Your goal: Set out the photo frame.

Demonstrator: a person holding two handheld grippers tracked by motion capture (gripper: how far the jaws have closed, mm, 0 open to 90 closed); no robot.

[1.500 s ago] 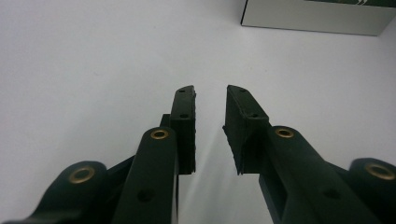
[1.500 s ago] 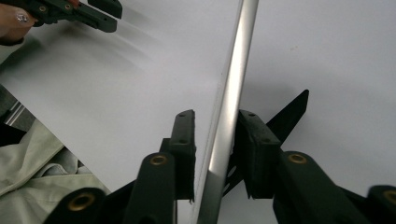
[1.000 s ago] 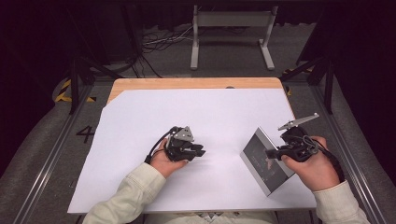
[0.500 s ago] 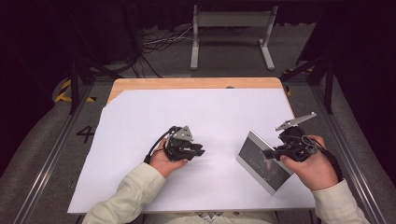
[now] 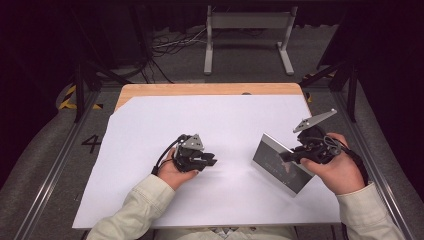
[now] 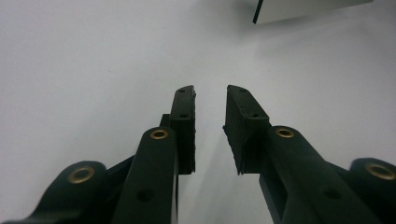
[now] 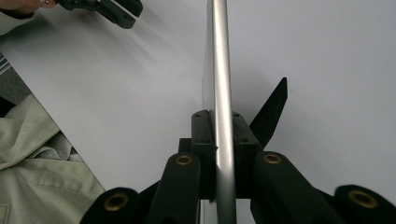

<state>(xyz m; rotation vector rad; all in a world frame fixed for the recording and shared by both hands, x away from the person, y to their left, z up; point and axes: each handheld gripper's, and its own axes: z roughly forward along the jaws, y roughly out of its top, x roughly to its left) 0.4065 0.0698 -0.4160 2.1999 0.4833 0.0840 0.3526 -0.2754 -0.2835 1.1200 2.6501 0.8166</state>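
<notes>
A silver-edged picture frame point(image 5: 277, 167) stands tilted on the white sheet point(image 5: 225, 120) at the right. My right gripper point(image 5: 287, 156) is shut on its upper edge; its jaws have just been closing on it. In the right gripper view the frame's metal rim point(image 7: 218, 56) runs straight up between the pads of the right gripper point(image 7: 219, 114), and a black back stand point(image 7: 272, 112) sticks out to the right. My left gripper point(image 5: 212, 161) rests on the sheet at centre left. Its jaws stand apart with nothing between them in the left gripper view point(image 6: 210, 93).
The white sheet covers a wooden table whose bare edge point(image 5: 200, 89) shows at the back. A metal stand point(image 5: 247, 30) and cables sit on the floor beyond. A corner of the frame point(image 6: 303, 9) shows ahead of the left gripper. Rails run along both table sides.
The right gripper has raised and tipped the frame slightly, so it stands steeper than a second ago. The left hand and gripper have not moved.
</notes>
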